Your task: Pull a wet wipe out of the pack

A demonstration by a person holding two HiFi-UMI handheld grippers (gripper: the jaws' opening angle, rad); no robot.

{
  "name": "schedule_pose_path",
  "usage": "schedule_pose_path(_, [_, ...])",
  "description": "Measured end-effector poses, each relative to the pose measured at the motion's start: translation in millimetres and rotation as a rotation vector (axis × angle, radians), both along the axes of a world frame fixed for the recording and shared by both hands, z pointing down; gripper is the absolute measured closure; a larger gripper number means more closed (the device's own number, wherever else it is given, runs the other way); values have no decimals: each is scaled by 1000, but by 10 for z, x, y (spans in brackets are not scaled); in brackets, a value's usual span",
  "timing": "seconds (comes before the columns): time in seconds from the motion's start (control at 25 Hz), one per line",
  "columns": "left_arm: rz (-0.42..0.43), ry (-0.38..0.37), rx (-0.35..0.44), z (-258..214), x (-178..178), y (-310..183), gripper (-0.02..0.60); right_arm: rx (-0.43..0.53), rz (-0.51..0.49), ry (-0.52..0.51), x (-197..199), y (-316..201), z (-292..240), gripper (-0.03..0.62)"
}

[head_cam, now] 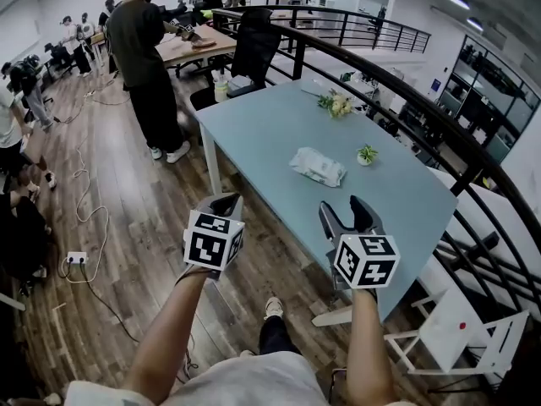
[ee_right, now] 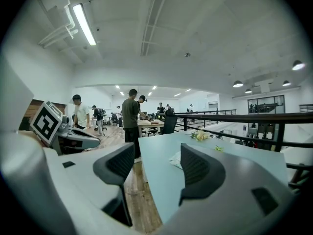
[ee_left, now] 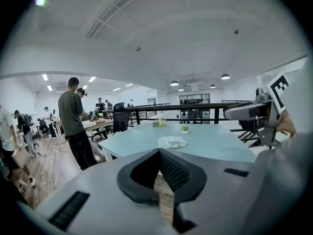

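A soft, crinkly white wet wipe pack [head_cam: 317, 166] lay flat on the smooth pale blue table [head_cam: 254, 134], well away from both claws. The left gripper [head_cam: 224, 203] had its bumpy black pads [ee_left: 173, 170] pressed together on nothing. The right gripper [head_cam: 347, 214] was spread open and empty.

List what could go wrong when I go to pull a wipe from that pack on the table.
1. The wet wipe pack lies loose on the table, and neither gripper holds it. A one-gripper pull may just drag the whole pack.
2. The small potted plant stands close beside the pack and could get knocked on the approach.
3. The left gripper is shut and the right gripper is open. The left probably has to open before it can grip the pack.
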State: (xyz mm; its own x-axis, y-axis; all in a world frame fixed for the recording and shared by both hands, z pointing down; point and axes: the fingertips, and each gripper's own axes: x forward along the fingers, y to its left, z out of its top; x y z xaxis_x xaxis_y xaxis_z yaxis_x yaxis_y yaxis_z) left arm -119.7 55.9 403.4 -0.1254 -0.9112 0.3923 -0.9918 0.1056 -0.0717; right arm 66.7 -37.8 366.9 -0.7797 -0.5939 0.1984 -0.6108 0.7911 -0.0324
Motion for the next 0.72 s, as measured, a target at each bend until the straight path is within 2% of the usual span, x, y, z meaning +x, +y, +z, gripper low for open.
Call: schedule_pose_path(0.72, [-1,-8,2,-8,-608,-1236,591,-24,10,18,-596,-1278,92,318])
